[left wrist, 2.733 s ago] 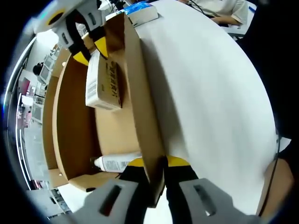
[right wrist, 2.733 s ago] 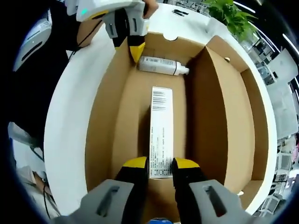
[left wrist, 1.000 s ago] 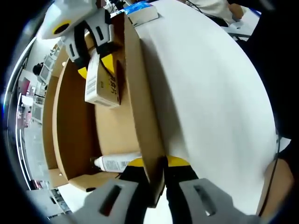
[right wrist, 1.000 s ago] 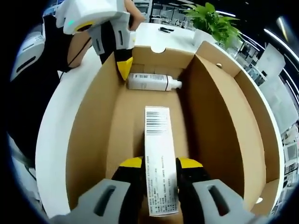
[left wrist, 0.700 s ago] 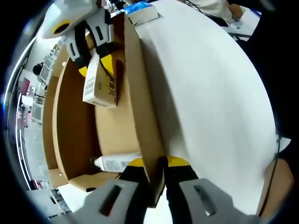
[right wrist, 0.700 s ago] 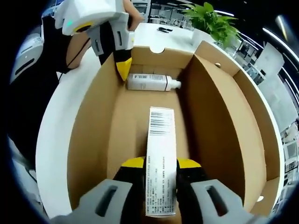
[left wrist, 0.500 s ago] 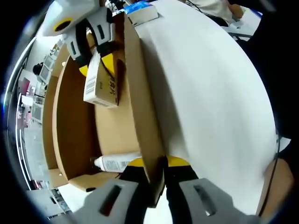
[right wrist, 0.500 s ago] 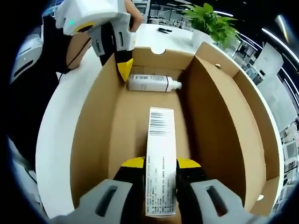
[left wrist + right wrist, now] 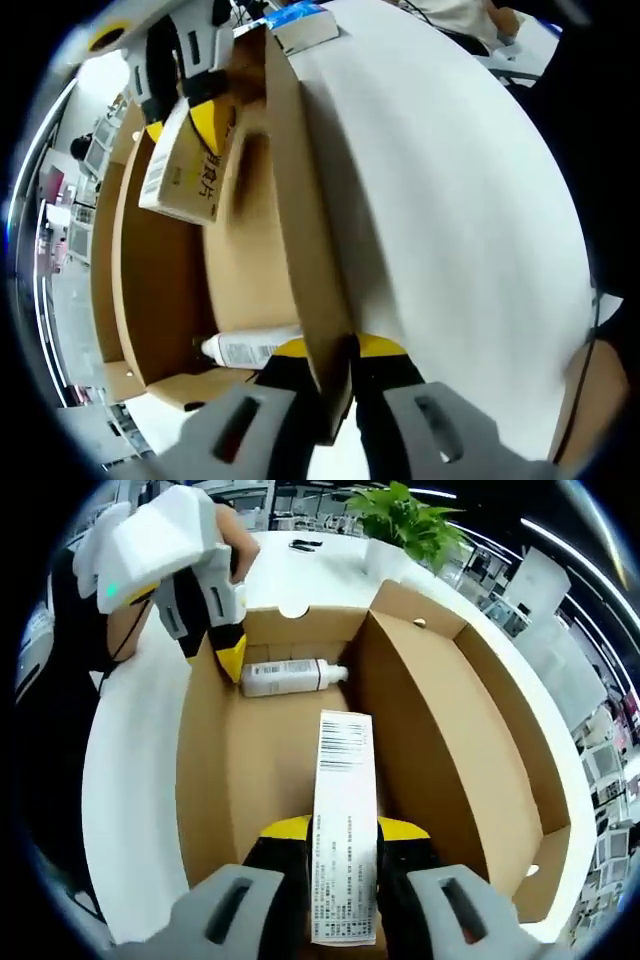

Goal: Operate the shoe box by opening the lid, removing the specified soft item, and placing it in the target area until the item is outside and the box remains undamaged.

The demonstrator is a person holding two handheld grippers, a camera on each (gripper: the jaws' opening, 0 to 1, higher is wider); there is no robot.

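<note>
Two grippers at an open box on a table.

The big white round table (image 9: 125, 810) holds the open brown cardboard shoe box (image 9: 450, 750). A leafy green plant (image 9: 405, 520) stands at the far side of the table. The right gripper (image 9: 340, 845) pinches the long white carton with a barcode (image 9: 343, 820) and holds it up above the box floor. The left gripper (image 9: 325, 350) pinches the box's side wall at its top edge. A small white plastic bottle (image 9: 290, 676) lies on its side at the far end of the box, just beside the left gripper's yellow tip.
</note>
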